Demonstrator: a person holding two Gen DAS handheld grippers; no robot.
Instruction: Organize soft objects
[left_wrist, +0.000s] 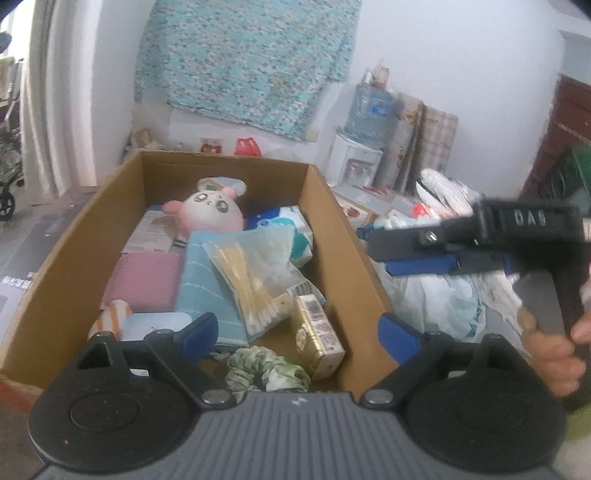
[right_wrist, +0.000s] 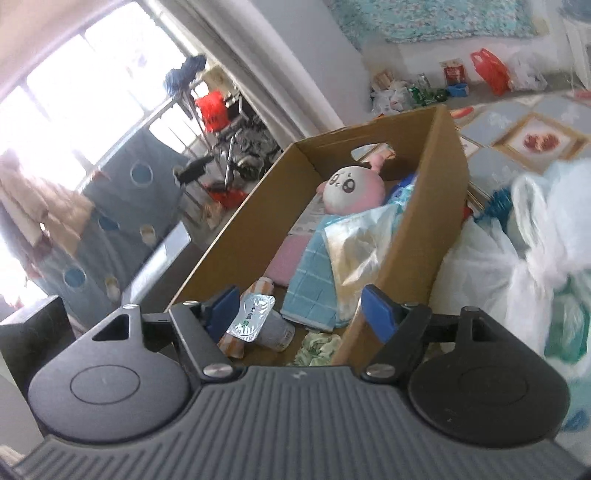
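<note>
- A cardboard box (left_wrist: 343, 236) sits open-topped on a cluttered surface, its tall brown walls fencing in a crowd of soft goods; the left gripper (left_wrist: 299, 338) hangs above the box's near end, jaws spread wide with nothing between them.
- Inside, a pink-and-white plush toy (left_wrist: 208, 214) lies at the far end, a blue striped cloth (left_wrist: 205, 291) and a clear packet of cotton swabs (left_wrist: 255, 288) fill the middle, and a green scrunchie (left_wrist: 266, 369) rests on the floor by the near wall beside a gold carton (left_wrist: 319, 332).
- Bare cardboard floor shows only near the scrunchie and carton.
- The left wrist view alone shows the right gripper (left_wrist: 413, 251) from the side, outside the box's right wall above white plastic bags (left_wrist: 439, 302), held by a hand (left_wrist: 554, 350).
- The right wrist view shows the right gripper (right_wrist: 303, 314) released, its fingers straddling the box's right wall, and a foil-lidded cup (right_wrist: 258, 321) lying tipped in the near corner.
</note>
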